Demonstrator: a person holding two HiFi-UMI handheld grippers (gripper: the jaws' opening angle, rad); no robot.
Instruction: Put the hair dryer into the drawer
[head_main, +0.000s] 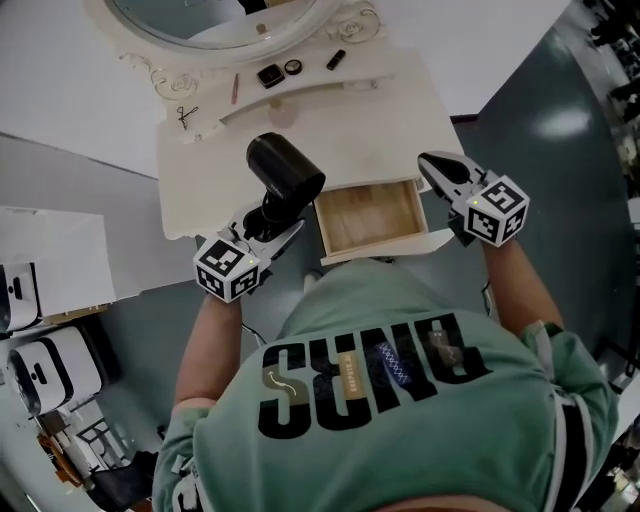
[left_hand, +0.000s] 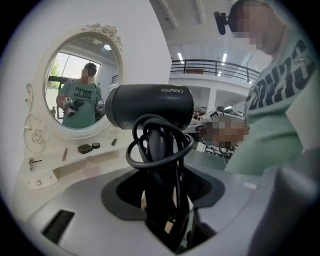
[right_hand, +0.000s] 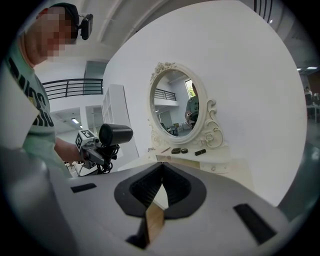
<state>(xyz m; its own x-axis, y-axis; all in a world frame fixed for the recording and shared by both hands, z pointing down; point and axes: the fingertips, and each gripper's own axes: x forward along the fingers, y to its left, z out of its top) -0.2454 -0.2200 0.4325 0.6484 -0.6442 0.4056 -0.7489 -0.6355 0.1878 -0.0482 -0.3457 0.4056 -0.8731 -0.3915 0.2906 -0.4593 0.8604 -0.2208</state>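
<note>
The left gripper (head_main: 270, 225) is clenched on the handle and wound cord of the black hair dryer (head_main: 285, 172), holding it barrel-up just left of the open drawer (head_main: 372, 250), ready to lower in; the right gripper (head_main: 436, 168), closed and empty, sits clear at the drawer's right

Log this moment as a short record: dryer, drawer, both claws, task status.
hair dryer: held by its handle, cord wound around it, left of the drawer
drawer: pulled open, wooden inside bare
left claw: closed on the hair dryer's handle
right claw: closed, empty, by the drawer's right side
task status: hair dryer not yet in the drawer
</note>
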